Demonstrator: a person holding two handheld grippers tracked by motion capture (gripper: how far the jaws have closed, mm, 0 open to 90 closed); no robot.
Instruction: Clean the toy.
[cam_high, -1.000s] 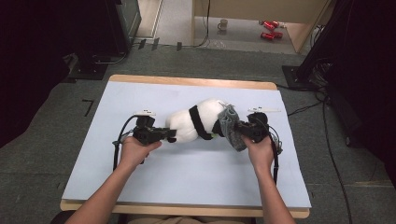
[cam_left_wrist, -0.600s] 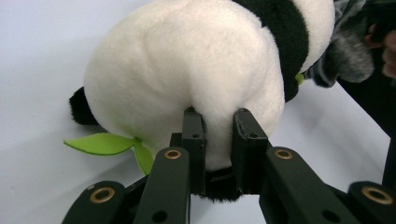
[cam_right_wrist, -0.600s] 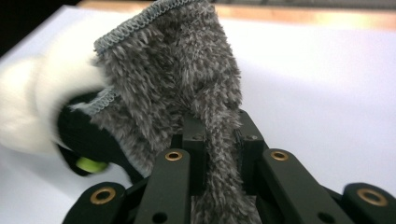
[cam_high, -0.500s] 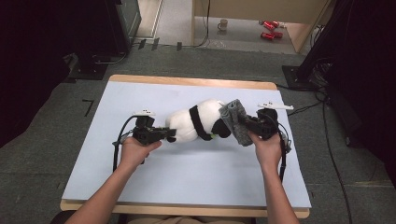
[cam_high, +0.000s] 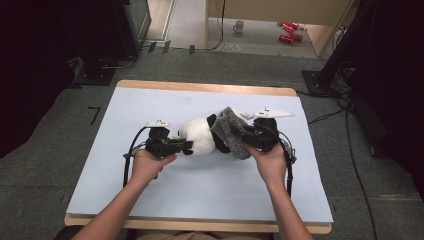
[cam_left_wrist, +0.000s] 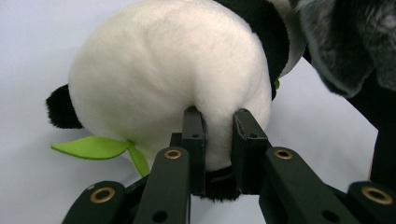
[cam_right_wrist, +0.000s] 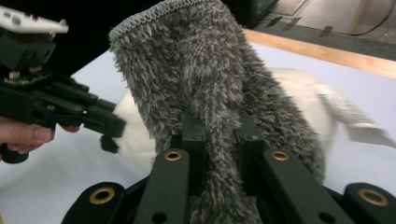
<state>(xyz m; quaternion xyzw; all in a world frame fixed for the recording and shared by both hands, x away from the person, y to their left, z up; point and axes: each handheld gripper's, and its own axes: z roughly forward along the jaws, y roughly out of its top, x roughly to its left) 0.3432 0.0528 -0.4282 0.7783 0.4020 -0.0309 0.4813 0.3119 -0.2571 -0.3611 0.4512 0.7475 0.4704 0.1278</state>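
While the desk (cam_high: 150, 200) under its pale blue sheet carries everything, the work sits at its middle, where a plush panda (cam_high: 202, 135) lies on its side between the two hands. Its white body points left and its black-banded part right, a green felt leaf poking out low on the left in the left gripper view. A grey fuzzy sock (cam_high: 232, 131) is draped against the panda's right end, its stitched cuff raised toward the far side, so the job seems to be dressing or wrapping the toy.

The left gripper (cam_high: 184, 146) comes in from the left, its fingers (cam_left_wrist: 194, 140) clamped on a fold of the white plush, probably to anchor the toy so it cannot slide or roll as the fabric is worked. The right gripper (cam_high: 246, 136) comes from the right, its fingers (cam_right_wrist: 192, 140) pinched tight on a bunched strip of the sock, with the loose cuff standing above them. Gripping below the cuff probably leaves the opening free to be drawn over the panda.
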